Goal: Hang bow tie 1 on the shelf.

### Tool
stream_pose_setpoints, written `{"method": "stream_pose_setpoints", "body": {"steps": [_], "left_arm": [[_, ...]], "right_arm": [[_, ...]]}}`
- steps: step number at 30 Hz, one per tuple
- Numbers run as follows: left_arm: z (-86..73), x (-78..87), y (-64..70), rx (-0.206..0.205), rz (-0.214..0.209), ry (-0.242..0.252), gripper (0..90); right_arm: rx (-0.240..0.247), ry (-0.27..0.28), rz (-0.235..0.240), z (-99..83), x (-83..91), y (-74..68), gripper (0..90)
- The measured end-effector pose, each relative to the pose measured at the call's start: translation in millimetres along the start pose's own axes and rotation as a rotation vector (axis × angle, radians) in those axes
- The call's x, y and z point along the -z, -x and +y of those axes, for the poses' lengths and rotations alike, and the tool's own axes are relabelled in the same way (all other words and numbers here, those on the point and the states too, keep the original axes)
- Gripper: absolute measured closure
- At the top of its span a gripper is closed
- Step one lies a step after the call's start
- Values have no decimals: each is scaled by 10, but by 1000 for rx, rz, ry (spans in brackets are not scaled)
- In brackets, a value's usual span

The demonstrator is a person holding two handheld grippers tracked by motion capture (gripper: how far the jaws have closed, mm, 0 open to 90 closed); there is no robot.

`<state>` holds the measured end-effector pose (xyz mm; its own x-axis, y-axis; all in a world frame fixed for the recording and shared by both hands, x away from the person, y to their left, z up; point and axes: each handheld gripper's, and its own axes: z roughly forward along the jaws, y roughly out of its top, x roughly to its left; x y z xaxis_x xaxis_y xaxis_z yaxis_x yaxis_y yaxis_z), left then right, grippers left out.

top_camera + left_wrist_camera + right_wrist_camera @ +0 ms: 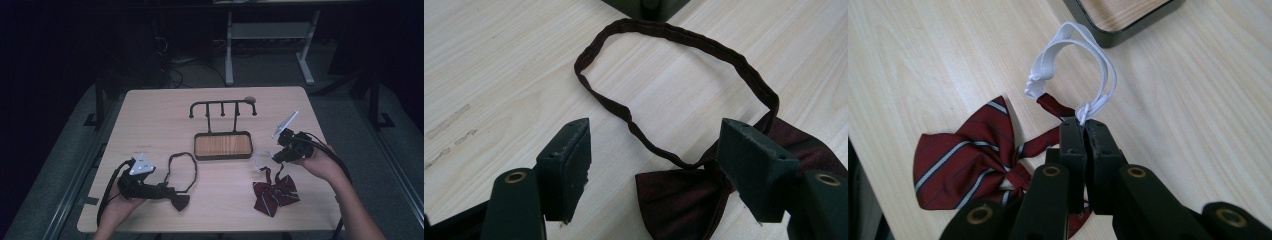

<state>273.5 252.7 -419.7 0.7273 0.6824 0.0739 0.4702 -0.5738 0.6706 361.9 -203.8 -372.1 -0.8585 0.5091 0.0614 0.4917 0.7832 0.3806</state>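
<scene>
Right gripper (1083, 125): clenched on white elastic loop (1075, 37) of striped bow tie (965, 162). Left gripper (654, 150): released, straddling dark bow tie (684, 200), near left.

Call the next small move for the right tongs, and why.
Probably lift the right tongs toward the hook rack. They are shut on the white elastic loop of the striped bow tie, which lies on the table; the rack's pegs look bare.
</scene>
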Motion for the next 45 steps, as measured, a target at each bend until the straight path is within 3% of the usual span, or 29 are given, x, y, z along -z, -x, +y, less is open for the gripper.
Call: {"method": "stream_pose_setpoints", "body": {"steps": [20,45], "left_arm": [[-1,9,-1,5,1,6,305],[0,17,-3,4,4,15,305]], "right_arm": [[40,11,-29,87,233,-57,870],[77,46,-37,354,493,-119,871]]}}
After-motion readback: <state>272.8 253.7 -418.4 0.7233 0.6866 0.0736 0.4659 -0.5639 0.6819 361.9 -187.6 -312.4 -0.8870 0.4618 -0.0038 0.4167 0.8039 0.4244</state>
